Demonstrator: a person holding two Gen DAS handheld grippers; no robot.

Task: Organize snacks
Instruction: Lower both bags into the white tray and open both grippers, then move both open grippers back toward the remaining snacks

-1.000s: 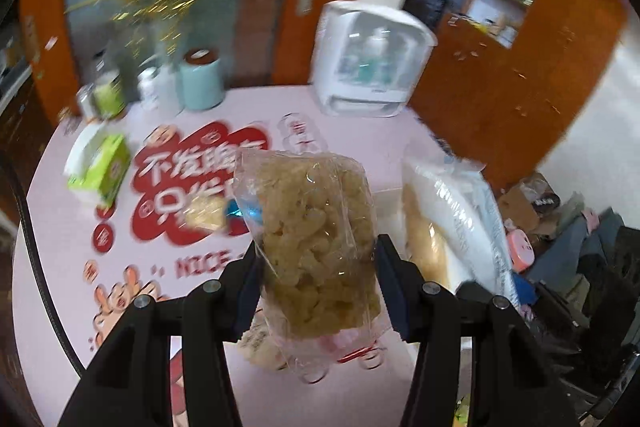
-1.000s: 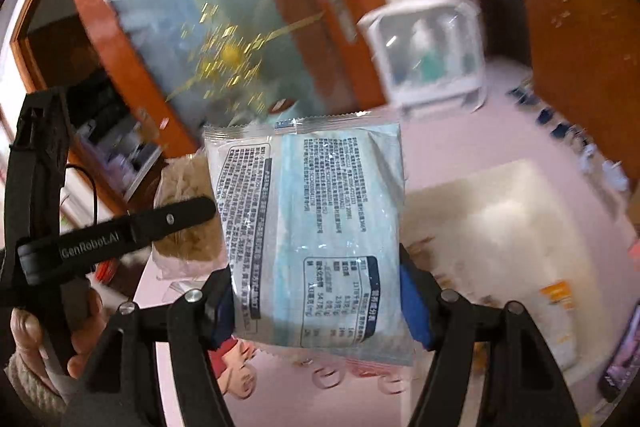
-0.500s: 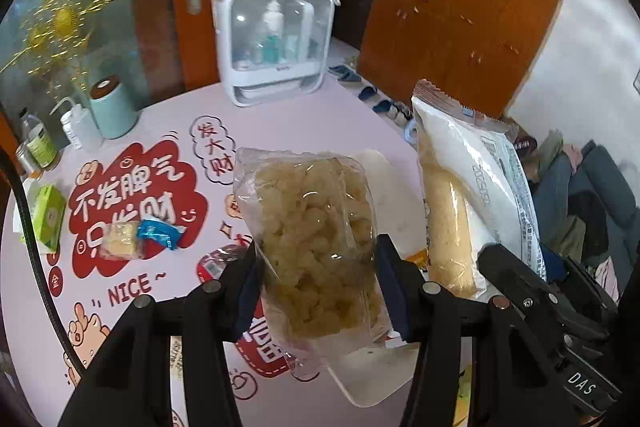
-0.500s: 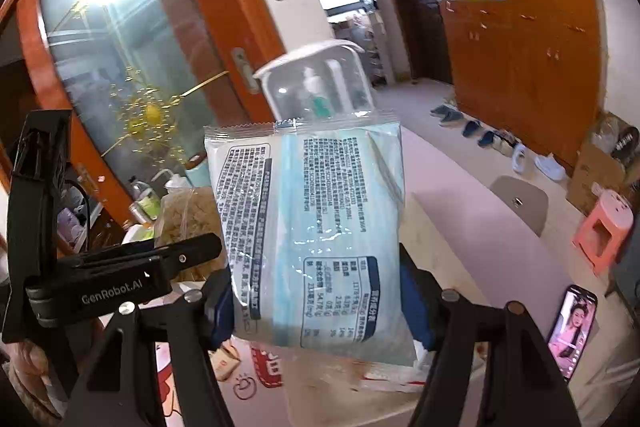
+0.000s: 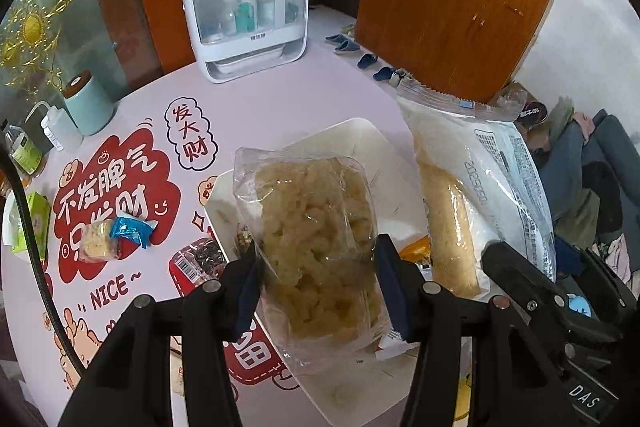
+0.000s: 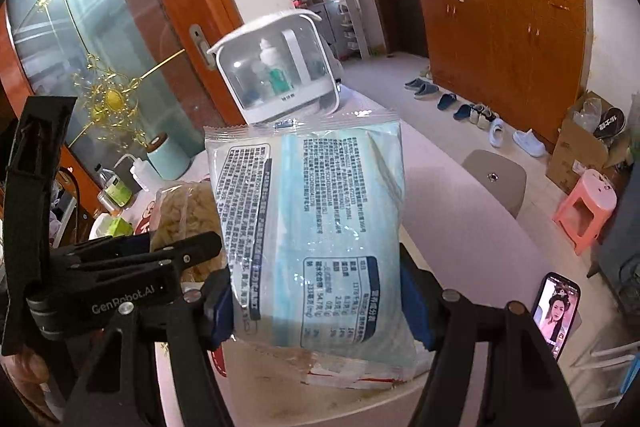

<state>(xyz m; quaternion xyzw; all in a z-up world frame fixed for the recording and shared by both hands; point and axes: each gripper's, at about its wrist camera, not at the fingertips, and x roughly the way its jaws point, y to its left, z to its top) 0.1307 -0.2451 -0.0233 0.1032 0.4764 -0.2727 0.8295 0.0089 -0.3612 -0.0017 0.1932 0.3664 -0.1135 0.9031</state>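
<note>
Tongs on the left (image 5: 318, 285) clamp a clear bag of puffed snacks (image 5: 316, 227) above the white tray (image 5: 360, 135). Right tongs (image 6: 316, 301) grip a pale blue snack packet (image 6: 312, 227) just beside it. Farther off, loose small snacks (image 5: 114, 233) lie on the pink surface (image 5: 280, 99).

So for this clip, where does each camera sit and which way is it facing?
Left wrist: on the left gripper, looking down over the clear snack bag it clamps, toward the white tray; right gripper at right.
Right wrist: on the right gripper, facing the room past its blue snack bag; left gripper at left.
Shared: white organizer box, both bags.
</note>
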